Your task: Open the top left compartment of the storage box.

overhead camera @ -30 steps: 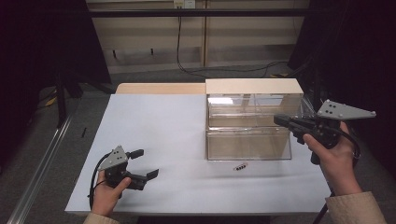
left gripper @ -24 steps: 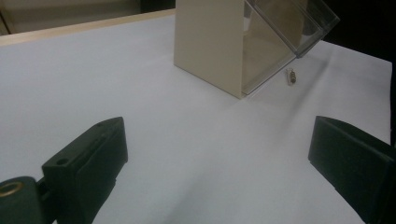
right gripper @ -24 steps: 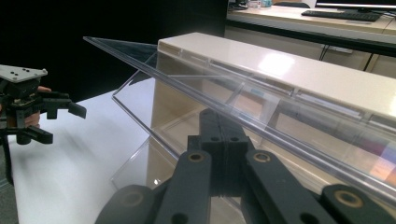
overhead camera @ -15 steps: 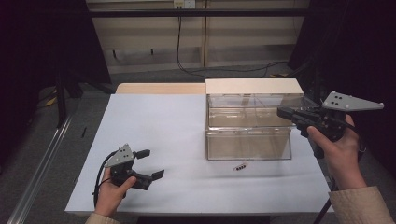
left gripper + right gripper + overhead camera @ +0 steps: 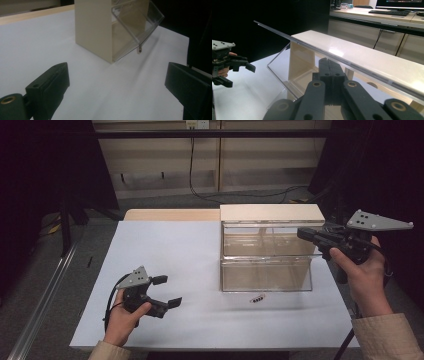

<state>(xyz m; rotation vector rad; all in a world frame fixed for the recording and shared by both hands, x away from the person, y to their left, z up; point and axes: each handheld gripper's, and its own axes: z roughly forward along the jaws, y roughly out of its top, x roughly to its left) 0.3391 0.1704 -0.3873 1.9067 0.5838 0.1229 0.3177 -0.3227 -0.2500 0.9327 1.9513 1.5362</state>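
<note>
Left gripper point(image 5: 169, 291) jaws released, right gripper point(image 5: 302, 233) jaws clenched empty beside clear case point(image 5: 266, 265), small dark piece point(image 5: 257, 298) indistinct

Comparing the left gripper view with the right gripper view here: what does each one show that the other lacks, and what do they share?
Left gripper view: the left gripper with its own jaws wide apart, nothing between them, and a small dark screw-like piece on the white table. Right gripper view: the right gripper, jaws pressed together below a raised clear flap edge, plus a desk with a keyboard behind. Both: the beige and clear display case and the table.
</note>
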